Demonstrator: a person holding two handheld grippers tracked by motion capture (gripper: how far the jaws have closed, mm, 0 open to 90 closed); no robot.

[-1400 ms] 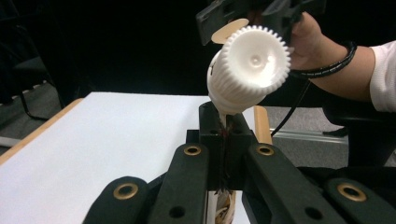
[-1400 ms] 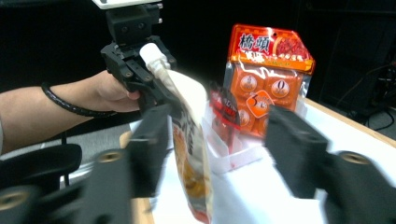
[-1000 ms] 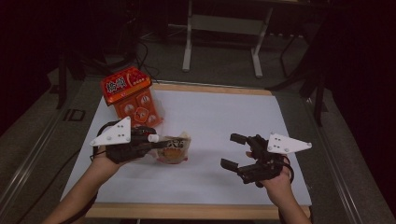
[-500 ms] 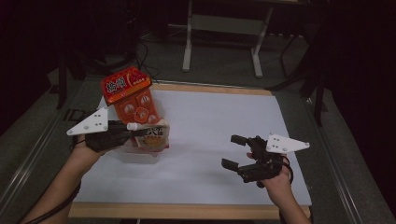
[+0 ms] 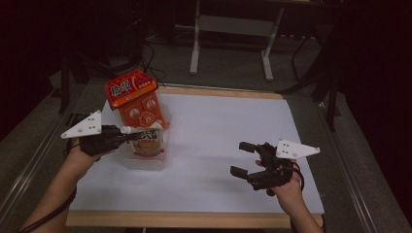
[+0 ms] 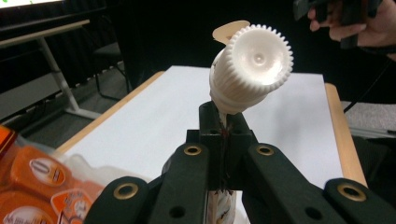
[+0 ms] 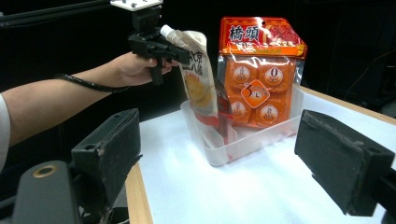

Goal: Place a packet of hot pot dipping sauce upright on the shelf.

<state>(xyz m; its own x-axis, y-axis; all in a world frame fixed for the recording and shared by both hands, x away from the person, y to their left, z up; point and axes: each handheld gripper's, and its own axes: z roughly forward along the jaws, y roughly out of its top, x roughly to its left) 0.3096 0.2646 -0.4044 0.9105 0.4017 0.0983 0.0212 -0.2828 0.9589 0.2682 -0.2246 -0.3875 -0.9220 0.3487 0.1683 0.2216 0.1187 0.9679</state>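
Clamped in the left gripper [image 5: 127, 133] is a spouted pouch [image 5: 147, 141], which is gripped at the neck just below its white ribbed cap [image 6: 250, 63]. In the left gripper view the jaws are seen pressed together on that neck, with the cap standing above them. In the right gripper view the pouch [image 7: 198, 77] is seen hanging downward from the gripper [image 7: 175, 52], its lower end dipping into a clear plastic tray [image 7: 243, 142]; whether it touches the tray floor cannot be told. The tray [image 5: 141, 158] is set on the white tabletop [image 5: 218, 131], toward its left side. Just behind the pouch, an orange snack bag [image 5: 136, 99] is stood upright in the same tray, its red header rising above the pouch. Contact between the two packs cannot be made out clearly.

Farther right, well apart from the tray, the right gripper [image 5: 245, 159] is held low over the tabletop with its jaws spread wide and nothing between them. It is pointed toward the tray.
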